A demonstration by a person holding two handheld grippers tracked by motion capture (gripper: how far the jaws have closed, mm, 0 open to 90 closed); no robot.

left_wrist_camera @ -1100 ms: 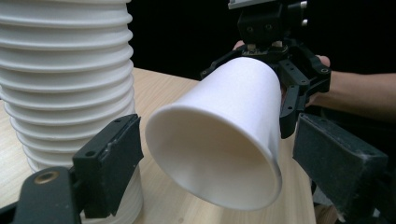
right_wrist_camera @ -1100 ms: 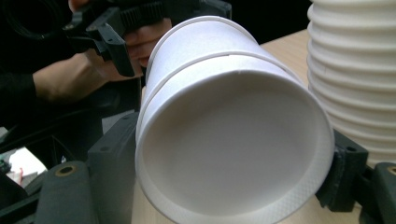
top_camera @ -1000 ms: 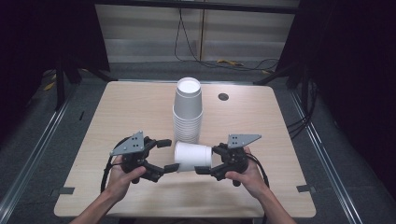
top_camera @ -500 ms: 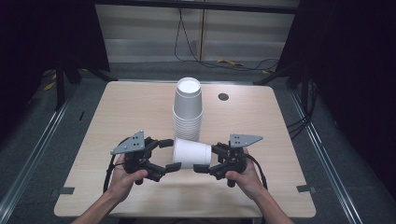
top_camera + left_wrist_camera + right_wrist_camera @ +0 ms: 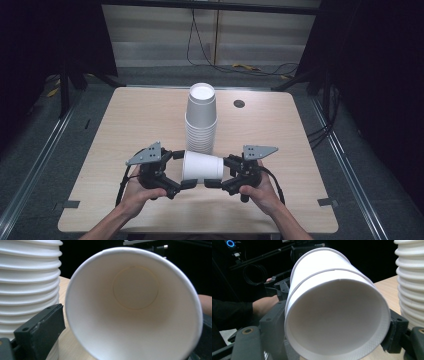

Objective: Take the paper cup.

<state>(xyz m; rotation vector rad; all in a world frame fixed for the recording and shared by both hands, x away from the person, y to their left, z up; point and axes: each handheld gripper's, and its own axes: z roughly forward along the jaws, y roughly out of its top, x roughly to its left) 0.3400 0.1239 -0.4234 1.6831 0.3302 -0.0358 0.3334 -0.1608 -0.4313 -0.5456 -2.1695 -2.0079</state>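
Observation:
A white paper cup (image 5: 202, 167) lies on its side in the air just above the table (image 5: 125, 120), held between both grippers. My left gripper (image 5: 181, 169) is shut across its wide mouth end; in the left gripper view I look straight into the cup (image 5: 135, 305). My right gripper (image 5: 220, 171) is shut on the narrow base end, and its view faces the recessed bottom (image 5: 334, 322). A second rim line around the cup's body there suggests two nested cups. A tall upside-down stack of white cups (image 5: 201, 120) stands just behind.
The stack (image 5: 27, 285) is close by the left gripper and rises at the right edge of the right gripper view (image 5: 410, 282). A small round grommet (image 5: 239, 104) sits at the table's back right. Dark floor, rails and cables surround the table.
Both grippers and the cup between them have shifted slightly left and toward the person. The grips and the stack are unchanged.

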